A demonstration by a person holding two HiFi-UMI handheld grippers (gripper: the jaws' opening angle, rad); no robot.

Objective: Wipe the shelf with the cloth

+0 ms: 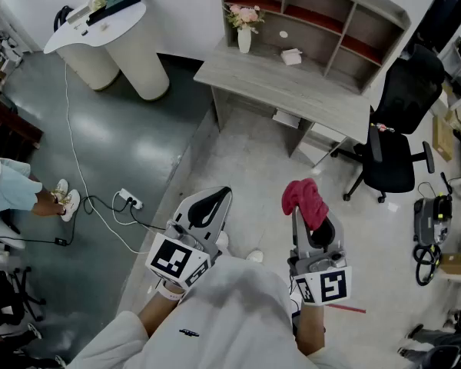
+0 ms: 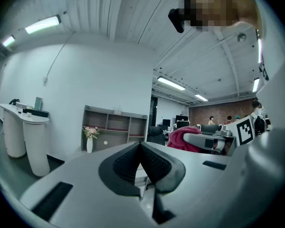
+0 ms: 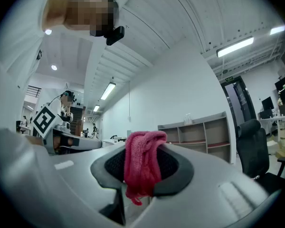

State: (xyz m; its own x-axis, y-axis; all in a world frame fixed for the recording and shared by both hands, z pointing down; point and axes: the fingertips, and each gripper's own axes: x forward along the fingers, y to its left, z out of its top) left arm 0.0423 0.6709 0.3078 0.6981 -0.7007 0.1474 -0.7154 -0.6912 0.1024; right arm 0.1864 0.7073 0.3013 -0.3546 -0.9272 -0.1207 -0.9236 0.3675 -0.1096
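Observation:
A red knitted cloth (image 1: 305, 201) is bunched in my right gripper (image 1: 311, 223), whose jaws are shut on it; in the right gripper view the cloth (image 3: 142, 165) hangs between the black pads. My left gripper (image 1: 213, 204) is shut and holds nothing, its pads (image 2: 154, 161) meeting at the tips. Both grippers are held close to my body, well short of the grey shelf unit (image 1: 315, 18) that stands on the desk (image 1: 280, 83). The shelf (image 2: 115, 127) shows far off in the left gripper view, and the same shelf (image 3: 202, 134) in the right gripper view.
A vase of pink flowers (image 1: 243, 23) and a small white box (image 1: 291, 56) stand on the desk before the shelf. A black office chair (image 1: 396, 141) is to the desk's right. A white rounded counter (image 1: 107, 41) stands at left; cables and a power strip (image 1: 129, 199) lie on the floor.

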